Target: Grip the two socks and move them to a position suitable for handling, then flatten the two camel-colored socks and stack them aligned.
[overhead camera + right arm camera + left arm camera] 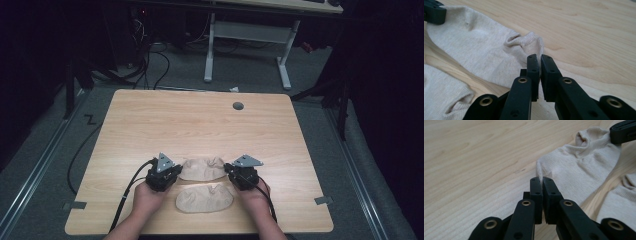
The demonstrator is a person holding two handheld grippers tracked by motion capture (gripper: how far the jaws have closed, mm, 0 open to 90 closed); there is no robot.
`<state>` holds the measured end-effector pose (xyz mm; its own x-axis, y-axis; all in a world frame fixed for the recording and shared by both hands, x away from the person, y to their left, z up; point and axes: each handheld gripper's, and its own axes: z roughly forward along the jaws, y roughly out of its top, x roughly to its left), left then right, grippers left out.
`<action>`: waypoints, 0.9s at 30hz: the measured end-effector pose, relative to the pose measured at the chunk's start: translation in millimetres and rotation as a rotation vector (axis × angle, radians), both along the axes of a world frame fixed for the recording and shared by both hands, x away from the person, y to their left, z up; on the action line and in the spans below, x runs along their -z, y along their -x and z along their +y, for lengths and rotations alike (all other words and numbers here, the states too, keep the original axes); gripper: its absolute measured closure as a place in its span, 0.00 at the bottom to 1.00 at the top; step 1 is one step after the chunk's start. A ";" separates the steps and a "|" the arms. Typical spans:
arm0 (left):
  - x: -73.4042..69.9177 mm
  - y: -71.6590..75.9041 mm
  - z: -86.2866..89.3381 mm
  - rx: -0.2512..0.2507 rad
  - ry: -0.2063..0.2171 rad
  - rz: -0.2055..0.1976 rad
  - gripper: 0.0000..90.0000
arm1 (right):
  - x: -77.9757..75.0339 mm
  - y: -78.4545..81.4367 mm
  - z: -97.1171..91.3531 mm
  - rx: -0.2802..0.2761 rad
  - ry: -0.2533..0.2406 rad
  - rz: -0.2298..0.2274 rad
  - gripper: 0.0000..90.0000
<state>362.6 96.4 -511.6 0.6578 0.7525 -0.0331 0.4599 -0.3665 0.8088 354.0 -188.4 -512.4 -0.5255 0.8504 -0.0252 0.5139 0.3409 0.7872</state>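
Note:
Two beige socks lie near the front of the wooden table (pixel 200 120). The farther sock (pixel 202 169) (pixel 579 167) (pixel 481 52) is stretched between both grippers. My left gripper (pixel 177 170) (pixel 541 180) is shut on that sock's left end, with a thin edge of fabric pinched between its jaws. At the opposite, wrinkled cuff end my right gripper (pixel 228 169) (pixel 540 58) is shut on the fabric. The nearer sock (pixel 205 198) (pixel 621 202) (pixel 444 92) lies flat and untouched just in front, between the person's hands.
A round grey grommet (pixel 238 106) sits near the table's far edge. Beyond the table stand a white desk frame (pixel 247 45) and cables on the grey floor. Bare wood stretches behind the socks.

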 end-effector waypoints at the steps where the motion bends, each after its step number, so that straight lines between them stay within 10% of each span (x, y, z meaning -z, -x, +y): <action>1: -1.2 0.7 -0.3 0.000 0.002 -0.007 0.97 | -1.0 1.1 -0.4 0.007 -0.005 -0.005 0.95; 27: -12.5 17.3 -8.4 0.065 0.025 -0.030 0.97 | -13.7 20.8 -7.1 -0.024 -0.005 -0.067 0.95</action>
<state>345.3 88.0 -499.1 0.7062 0.7073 -0.0309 0.4110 -0.3741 0.8313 333.1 -195.5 -498.7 -0.5426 0.8381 -0.0564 0.4519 0.3479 0.8214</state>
